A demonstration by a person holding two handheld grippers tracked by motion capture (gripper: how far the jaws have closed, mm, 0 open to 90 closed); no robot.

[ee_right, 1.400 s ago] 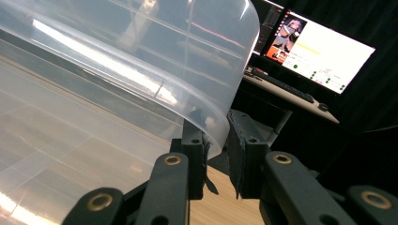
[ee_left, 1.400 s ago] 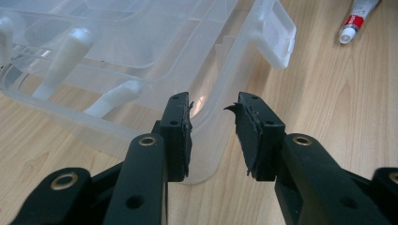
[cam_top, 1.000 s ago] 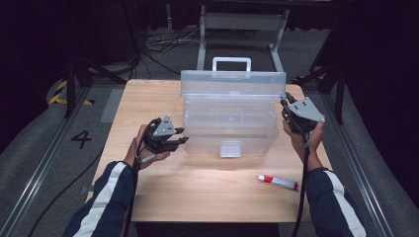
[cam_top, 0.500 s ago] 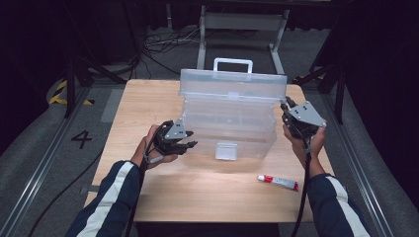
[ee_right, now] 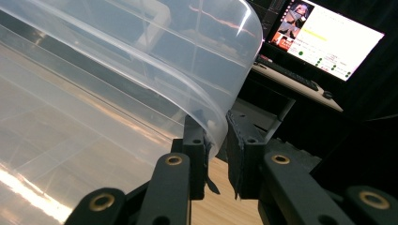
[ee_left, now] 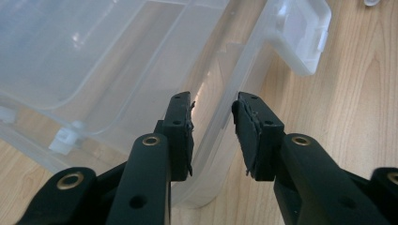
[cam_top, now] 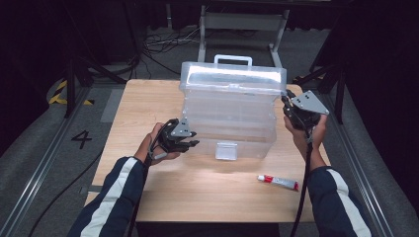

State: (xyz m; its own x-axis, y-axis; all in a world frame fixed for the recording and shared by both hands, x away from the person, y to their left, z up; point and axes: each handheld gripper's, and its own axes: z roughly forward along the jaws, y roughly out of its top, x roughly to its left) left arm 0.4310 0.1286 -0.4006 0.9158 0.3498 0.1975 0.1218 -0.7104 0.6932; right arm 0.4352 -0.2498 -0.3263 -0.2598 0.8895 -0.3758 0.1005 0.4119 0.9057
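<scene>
- A clear plastic storage box point(cam_top: 230, 116) stands at the middle of the desk point(cam_top: 148, 98), toward its far edge. Its lid point(cam_top: 232, 79) is raised, with the carry handle at the far side, and its front latch point(cam_top: 227, 150) hangs toward the person.
- The right gripper point(cam_top: 288, 106) is at the box's right end, up at lid level. In the right gripper view its fingers point(ee_right: 241, 140) are clamped on the curved corner of the lid's rim, one inside and one outside.
- The left gripper point(cam_top: 190, 143) is at the box's near-left corner, low by the desk. Its fingers point(ee_left: 180, 129) have just been closing and straddle the bottom rim, but a gap shows on each side: apart, not yet pressing.
- The box's long axis runs left to right across the desk, so the two hands sit at opposite ends. The rim lies straight between the left fingers, and closing them should be enough to hold the base down.
- A small tube point(cam_top: 279, 182) lies near the desk's near-right corner, well apart from both hands.
</scene>
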